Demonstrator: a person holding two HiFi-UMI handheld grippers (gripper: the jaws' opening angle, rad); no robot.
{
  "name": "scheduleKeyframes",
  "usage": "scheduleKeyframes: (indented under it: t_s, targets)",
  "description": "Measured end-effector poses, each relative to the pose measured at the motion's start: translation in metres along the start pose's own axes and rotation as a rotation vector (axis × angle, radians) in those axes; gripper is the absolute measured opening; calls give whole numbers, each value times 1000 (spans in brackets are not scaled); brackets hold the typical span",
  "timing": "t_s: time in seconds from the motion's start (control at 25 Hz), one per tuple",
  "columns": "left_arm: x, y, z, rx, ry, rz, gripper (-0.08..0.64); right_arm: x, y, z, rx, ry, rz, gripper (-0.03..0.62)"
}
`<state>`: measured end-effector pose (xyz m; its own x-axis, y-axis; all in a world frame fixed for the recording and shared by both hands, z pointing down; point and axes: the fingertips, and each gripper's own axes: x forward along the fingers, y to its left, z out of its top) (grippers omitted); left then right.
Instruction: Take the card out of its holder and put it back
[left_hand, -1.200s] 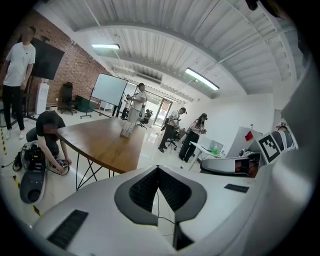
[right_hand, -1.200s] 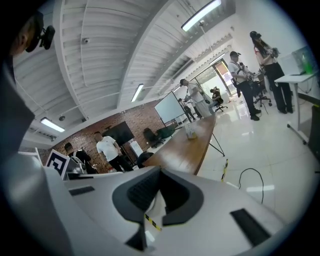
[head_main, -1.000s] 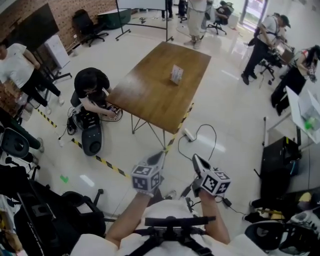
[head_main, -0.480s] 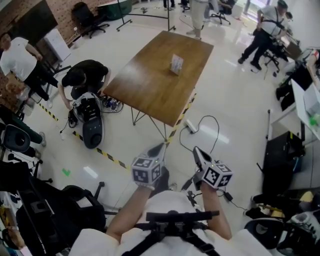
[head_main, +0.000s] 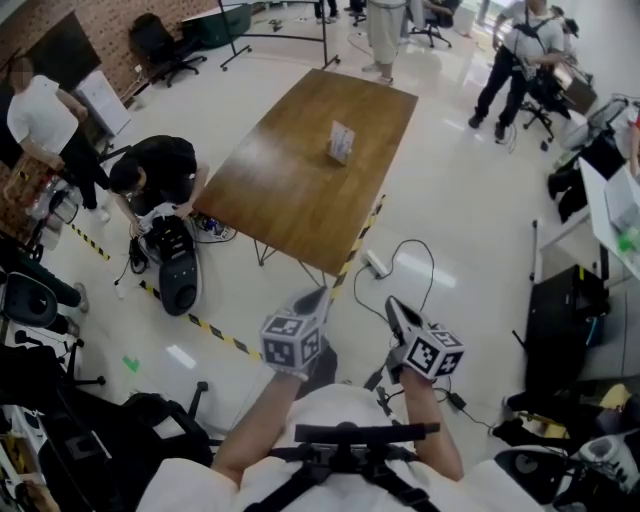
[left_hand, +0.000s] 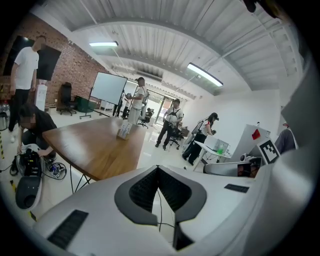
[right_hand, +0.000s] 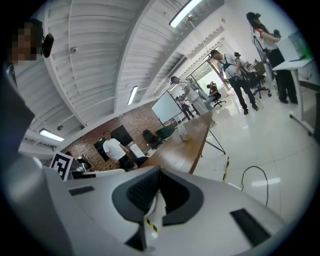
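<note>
Pale glossy floor (head_main: 455, 210) fills most of the head view. Brown wooden worktop (head_main: 290, 180) sits ahead of you, well apart from both tools, one long edge running toward you. Yellow-black striped tape (head_main: 357, 248) runs along the floor from its near corner. A person in black (head_main: 158, 168) crouches at the worktop's left side, beside a black machine (head_main: 178, 272) on the floor. Others stand in the background at the far end of the room.

White power strip (head_main: 377, 265) with a looping black cable lies on the floor between you and the worktop.

Your left tool (head_main: 316, 300) is held low in front of your chest, tips pressed together, nothing between them. Your right tool (head_main: 393, 308) is just beside it, tips likewise closed on nothing. Both point toward the worktop.

Card holder (head_main: 341, 143) stands upright on the far half of the worktop, alone, with the card (head_main: 342, 138) showing pale in it. Print too small to read.
</note>
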<state>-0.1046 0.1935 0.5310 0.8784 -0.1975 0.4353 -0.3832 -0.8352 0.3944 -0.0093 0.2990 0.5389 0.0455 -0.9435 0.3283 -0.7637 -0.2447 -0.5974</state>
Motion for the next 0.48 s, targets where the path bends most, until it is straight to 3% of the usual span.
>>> scheduleKeyframes:
  t_s: [0.48]
  targets:
    - [79,38,54,-8,53,-79,-5,54,-63,75,51,-71,-134,2]
